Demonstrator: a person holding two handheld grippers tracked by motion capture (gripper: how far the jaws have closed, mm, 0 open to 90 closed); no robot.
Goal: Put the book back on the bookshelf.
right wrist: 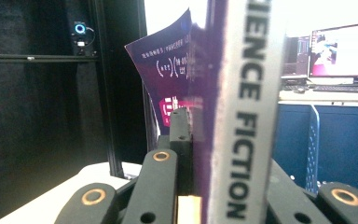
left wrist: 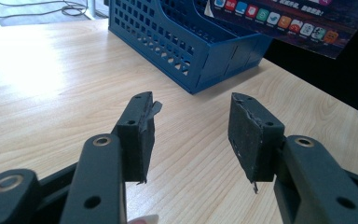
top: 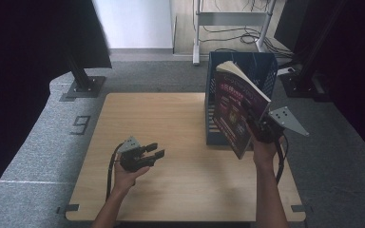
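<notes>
the right hand-held gripper is clamped on a book, its jaws pinching the volume near the spine at the lower corner. in the right gripper view the spine runs straight up between the jaws, with the words "science fiction" partly readable, and one purple cover bows away to the side. the book is lifted clear of the surface, tilted, with its front cover facing the person's left and its pages fanning a little at the top. it hangs just in front of and partly above the blue file holder, which stands at the far right part of the surface.

the left hand-held gripper rests low over the near left part of the surface, jaws spread apart with nothing between them. its pads look worn at the edges, and it points toward the file holder, well apart from it.

judging from how things lie, the pick-up looks done: the book is firmly held and off the surface. whether it is on its way into the holder or out of it cannot be told from this moment. if it is going in, what is left is to square the book upright, line it with a slot of the holder, lower it in and let go. the slots seen in the left gripper view look free of other books, so there seems to be room.
</notes>
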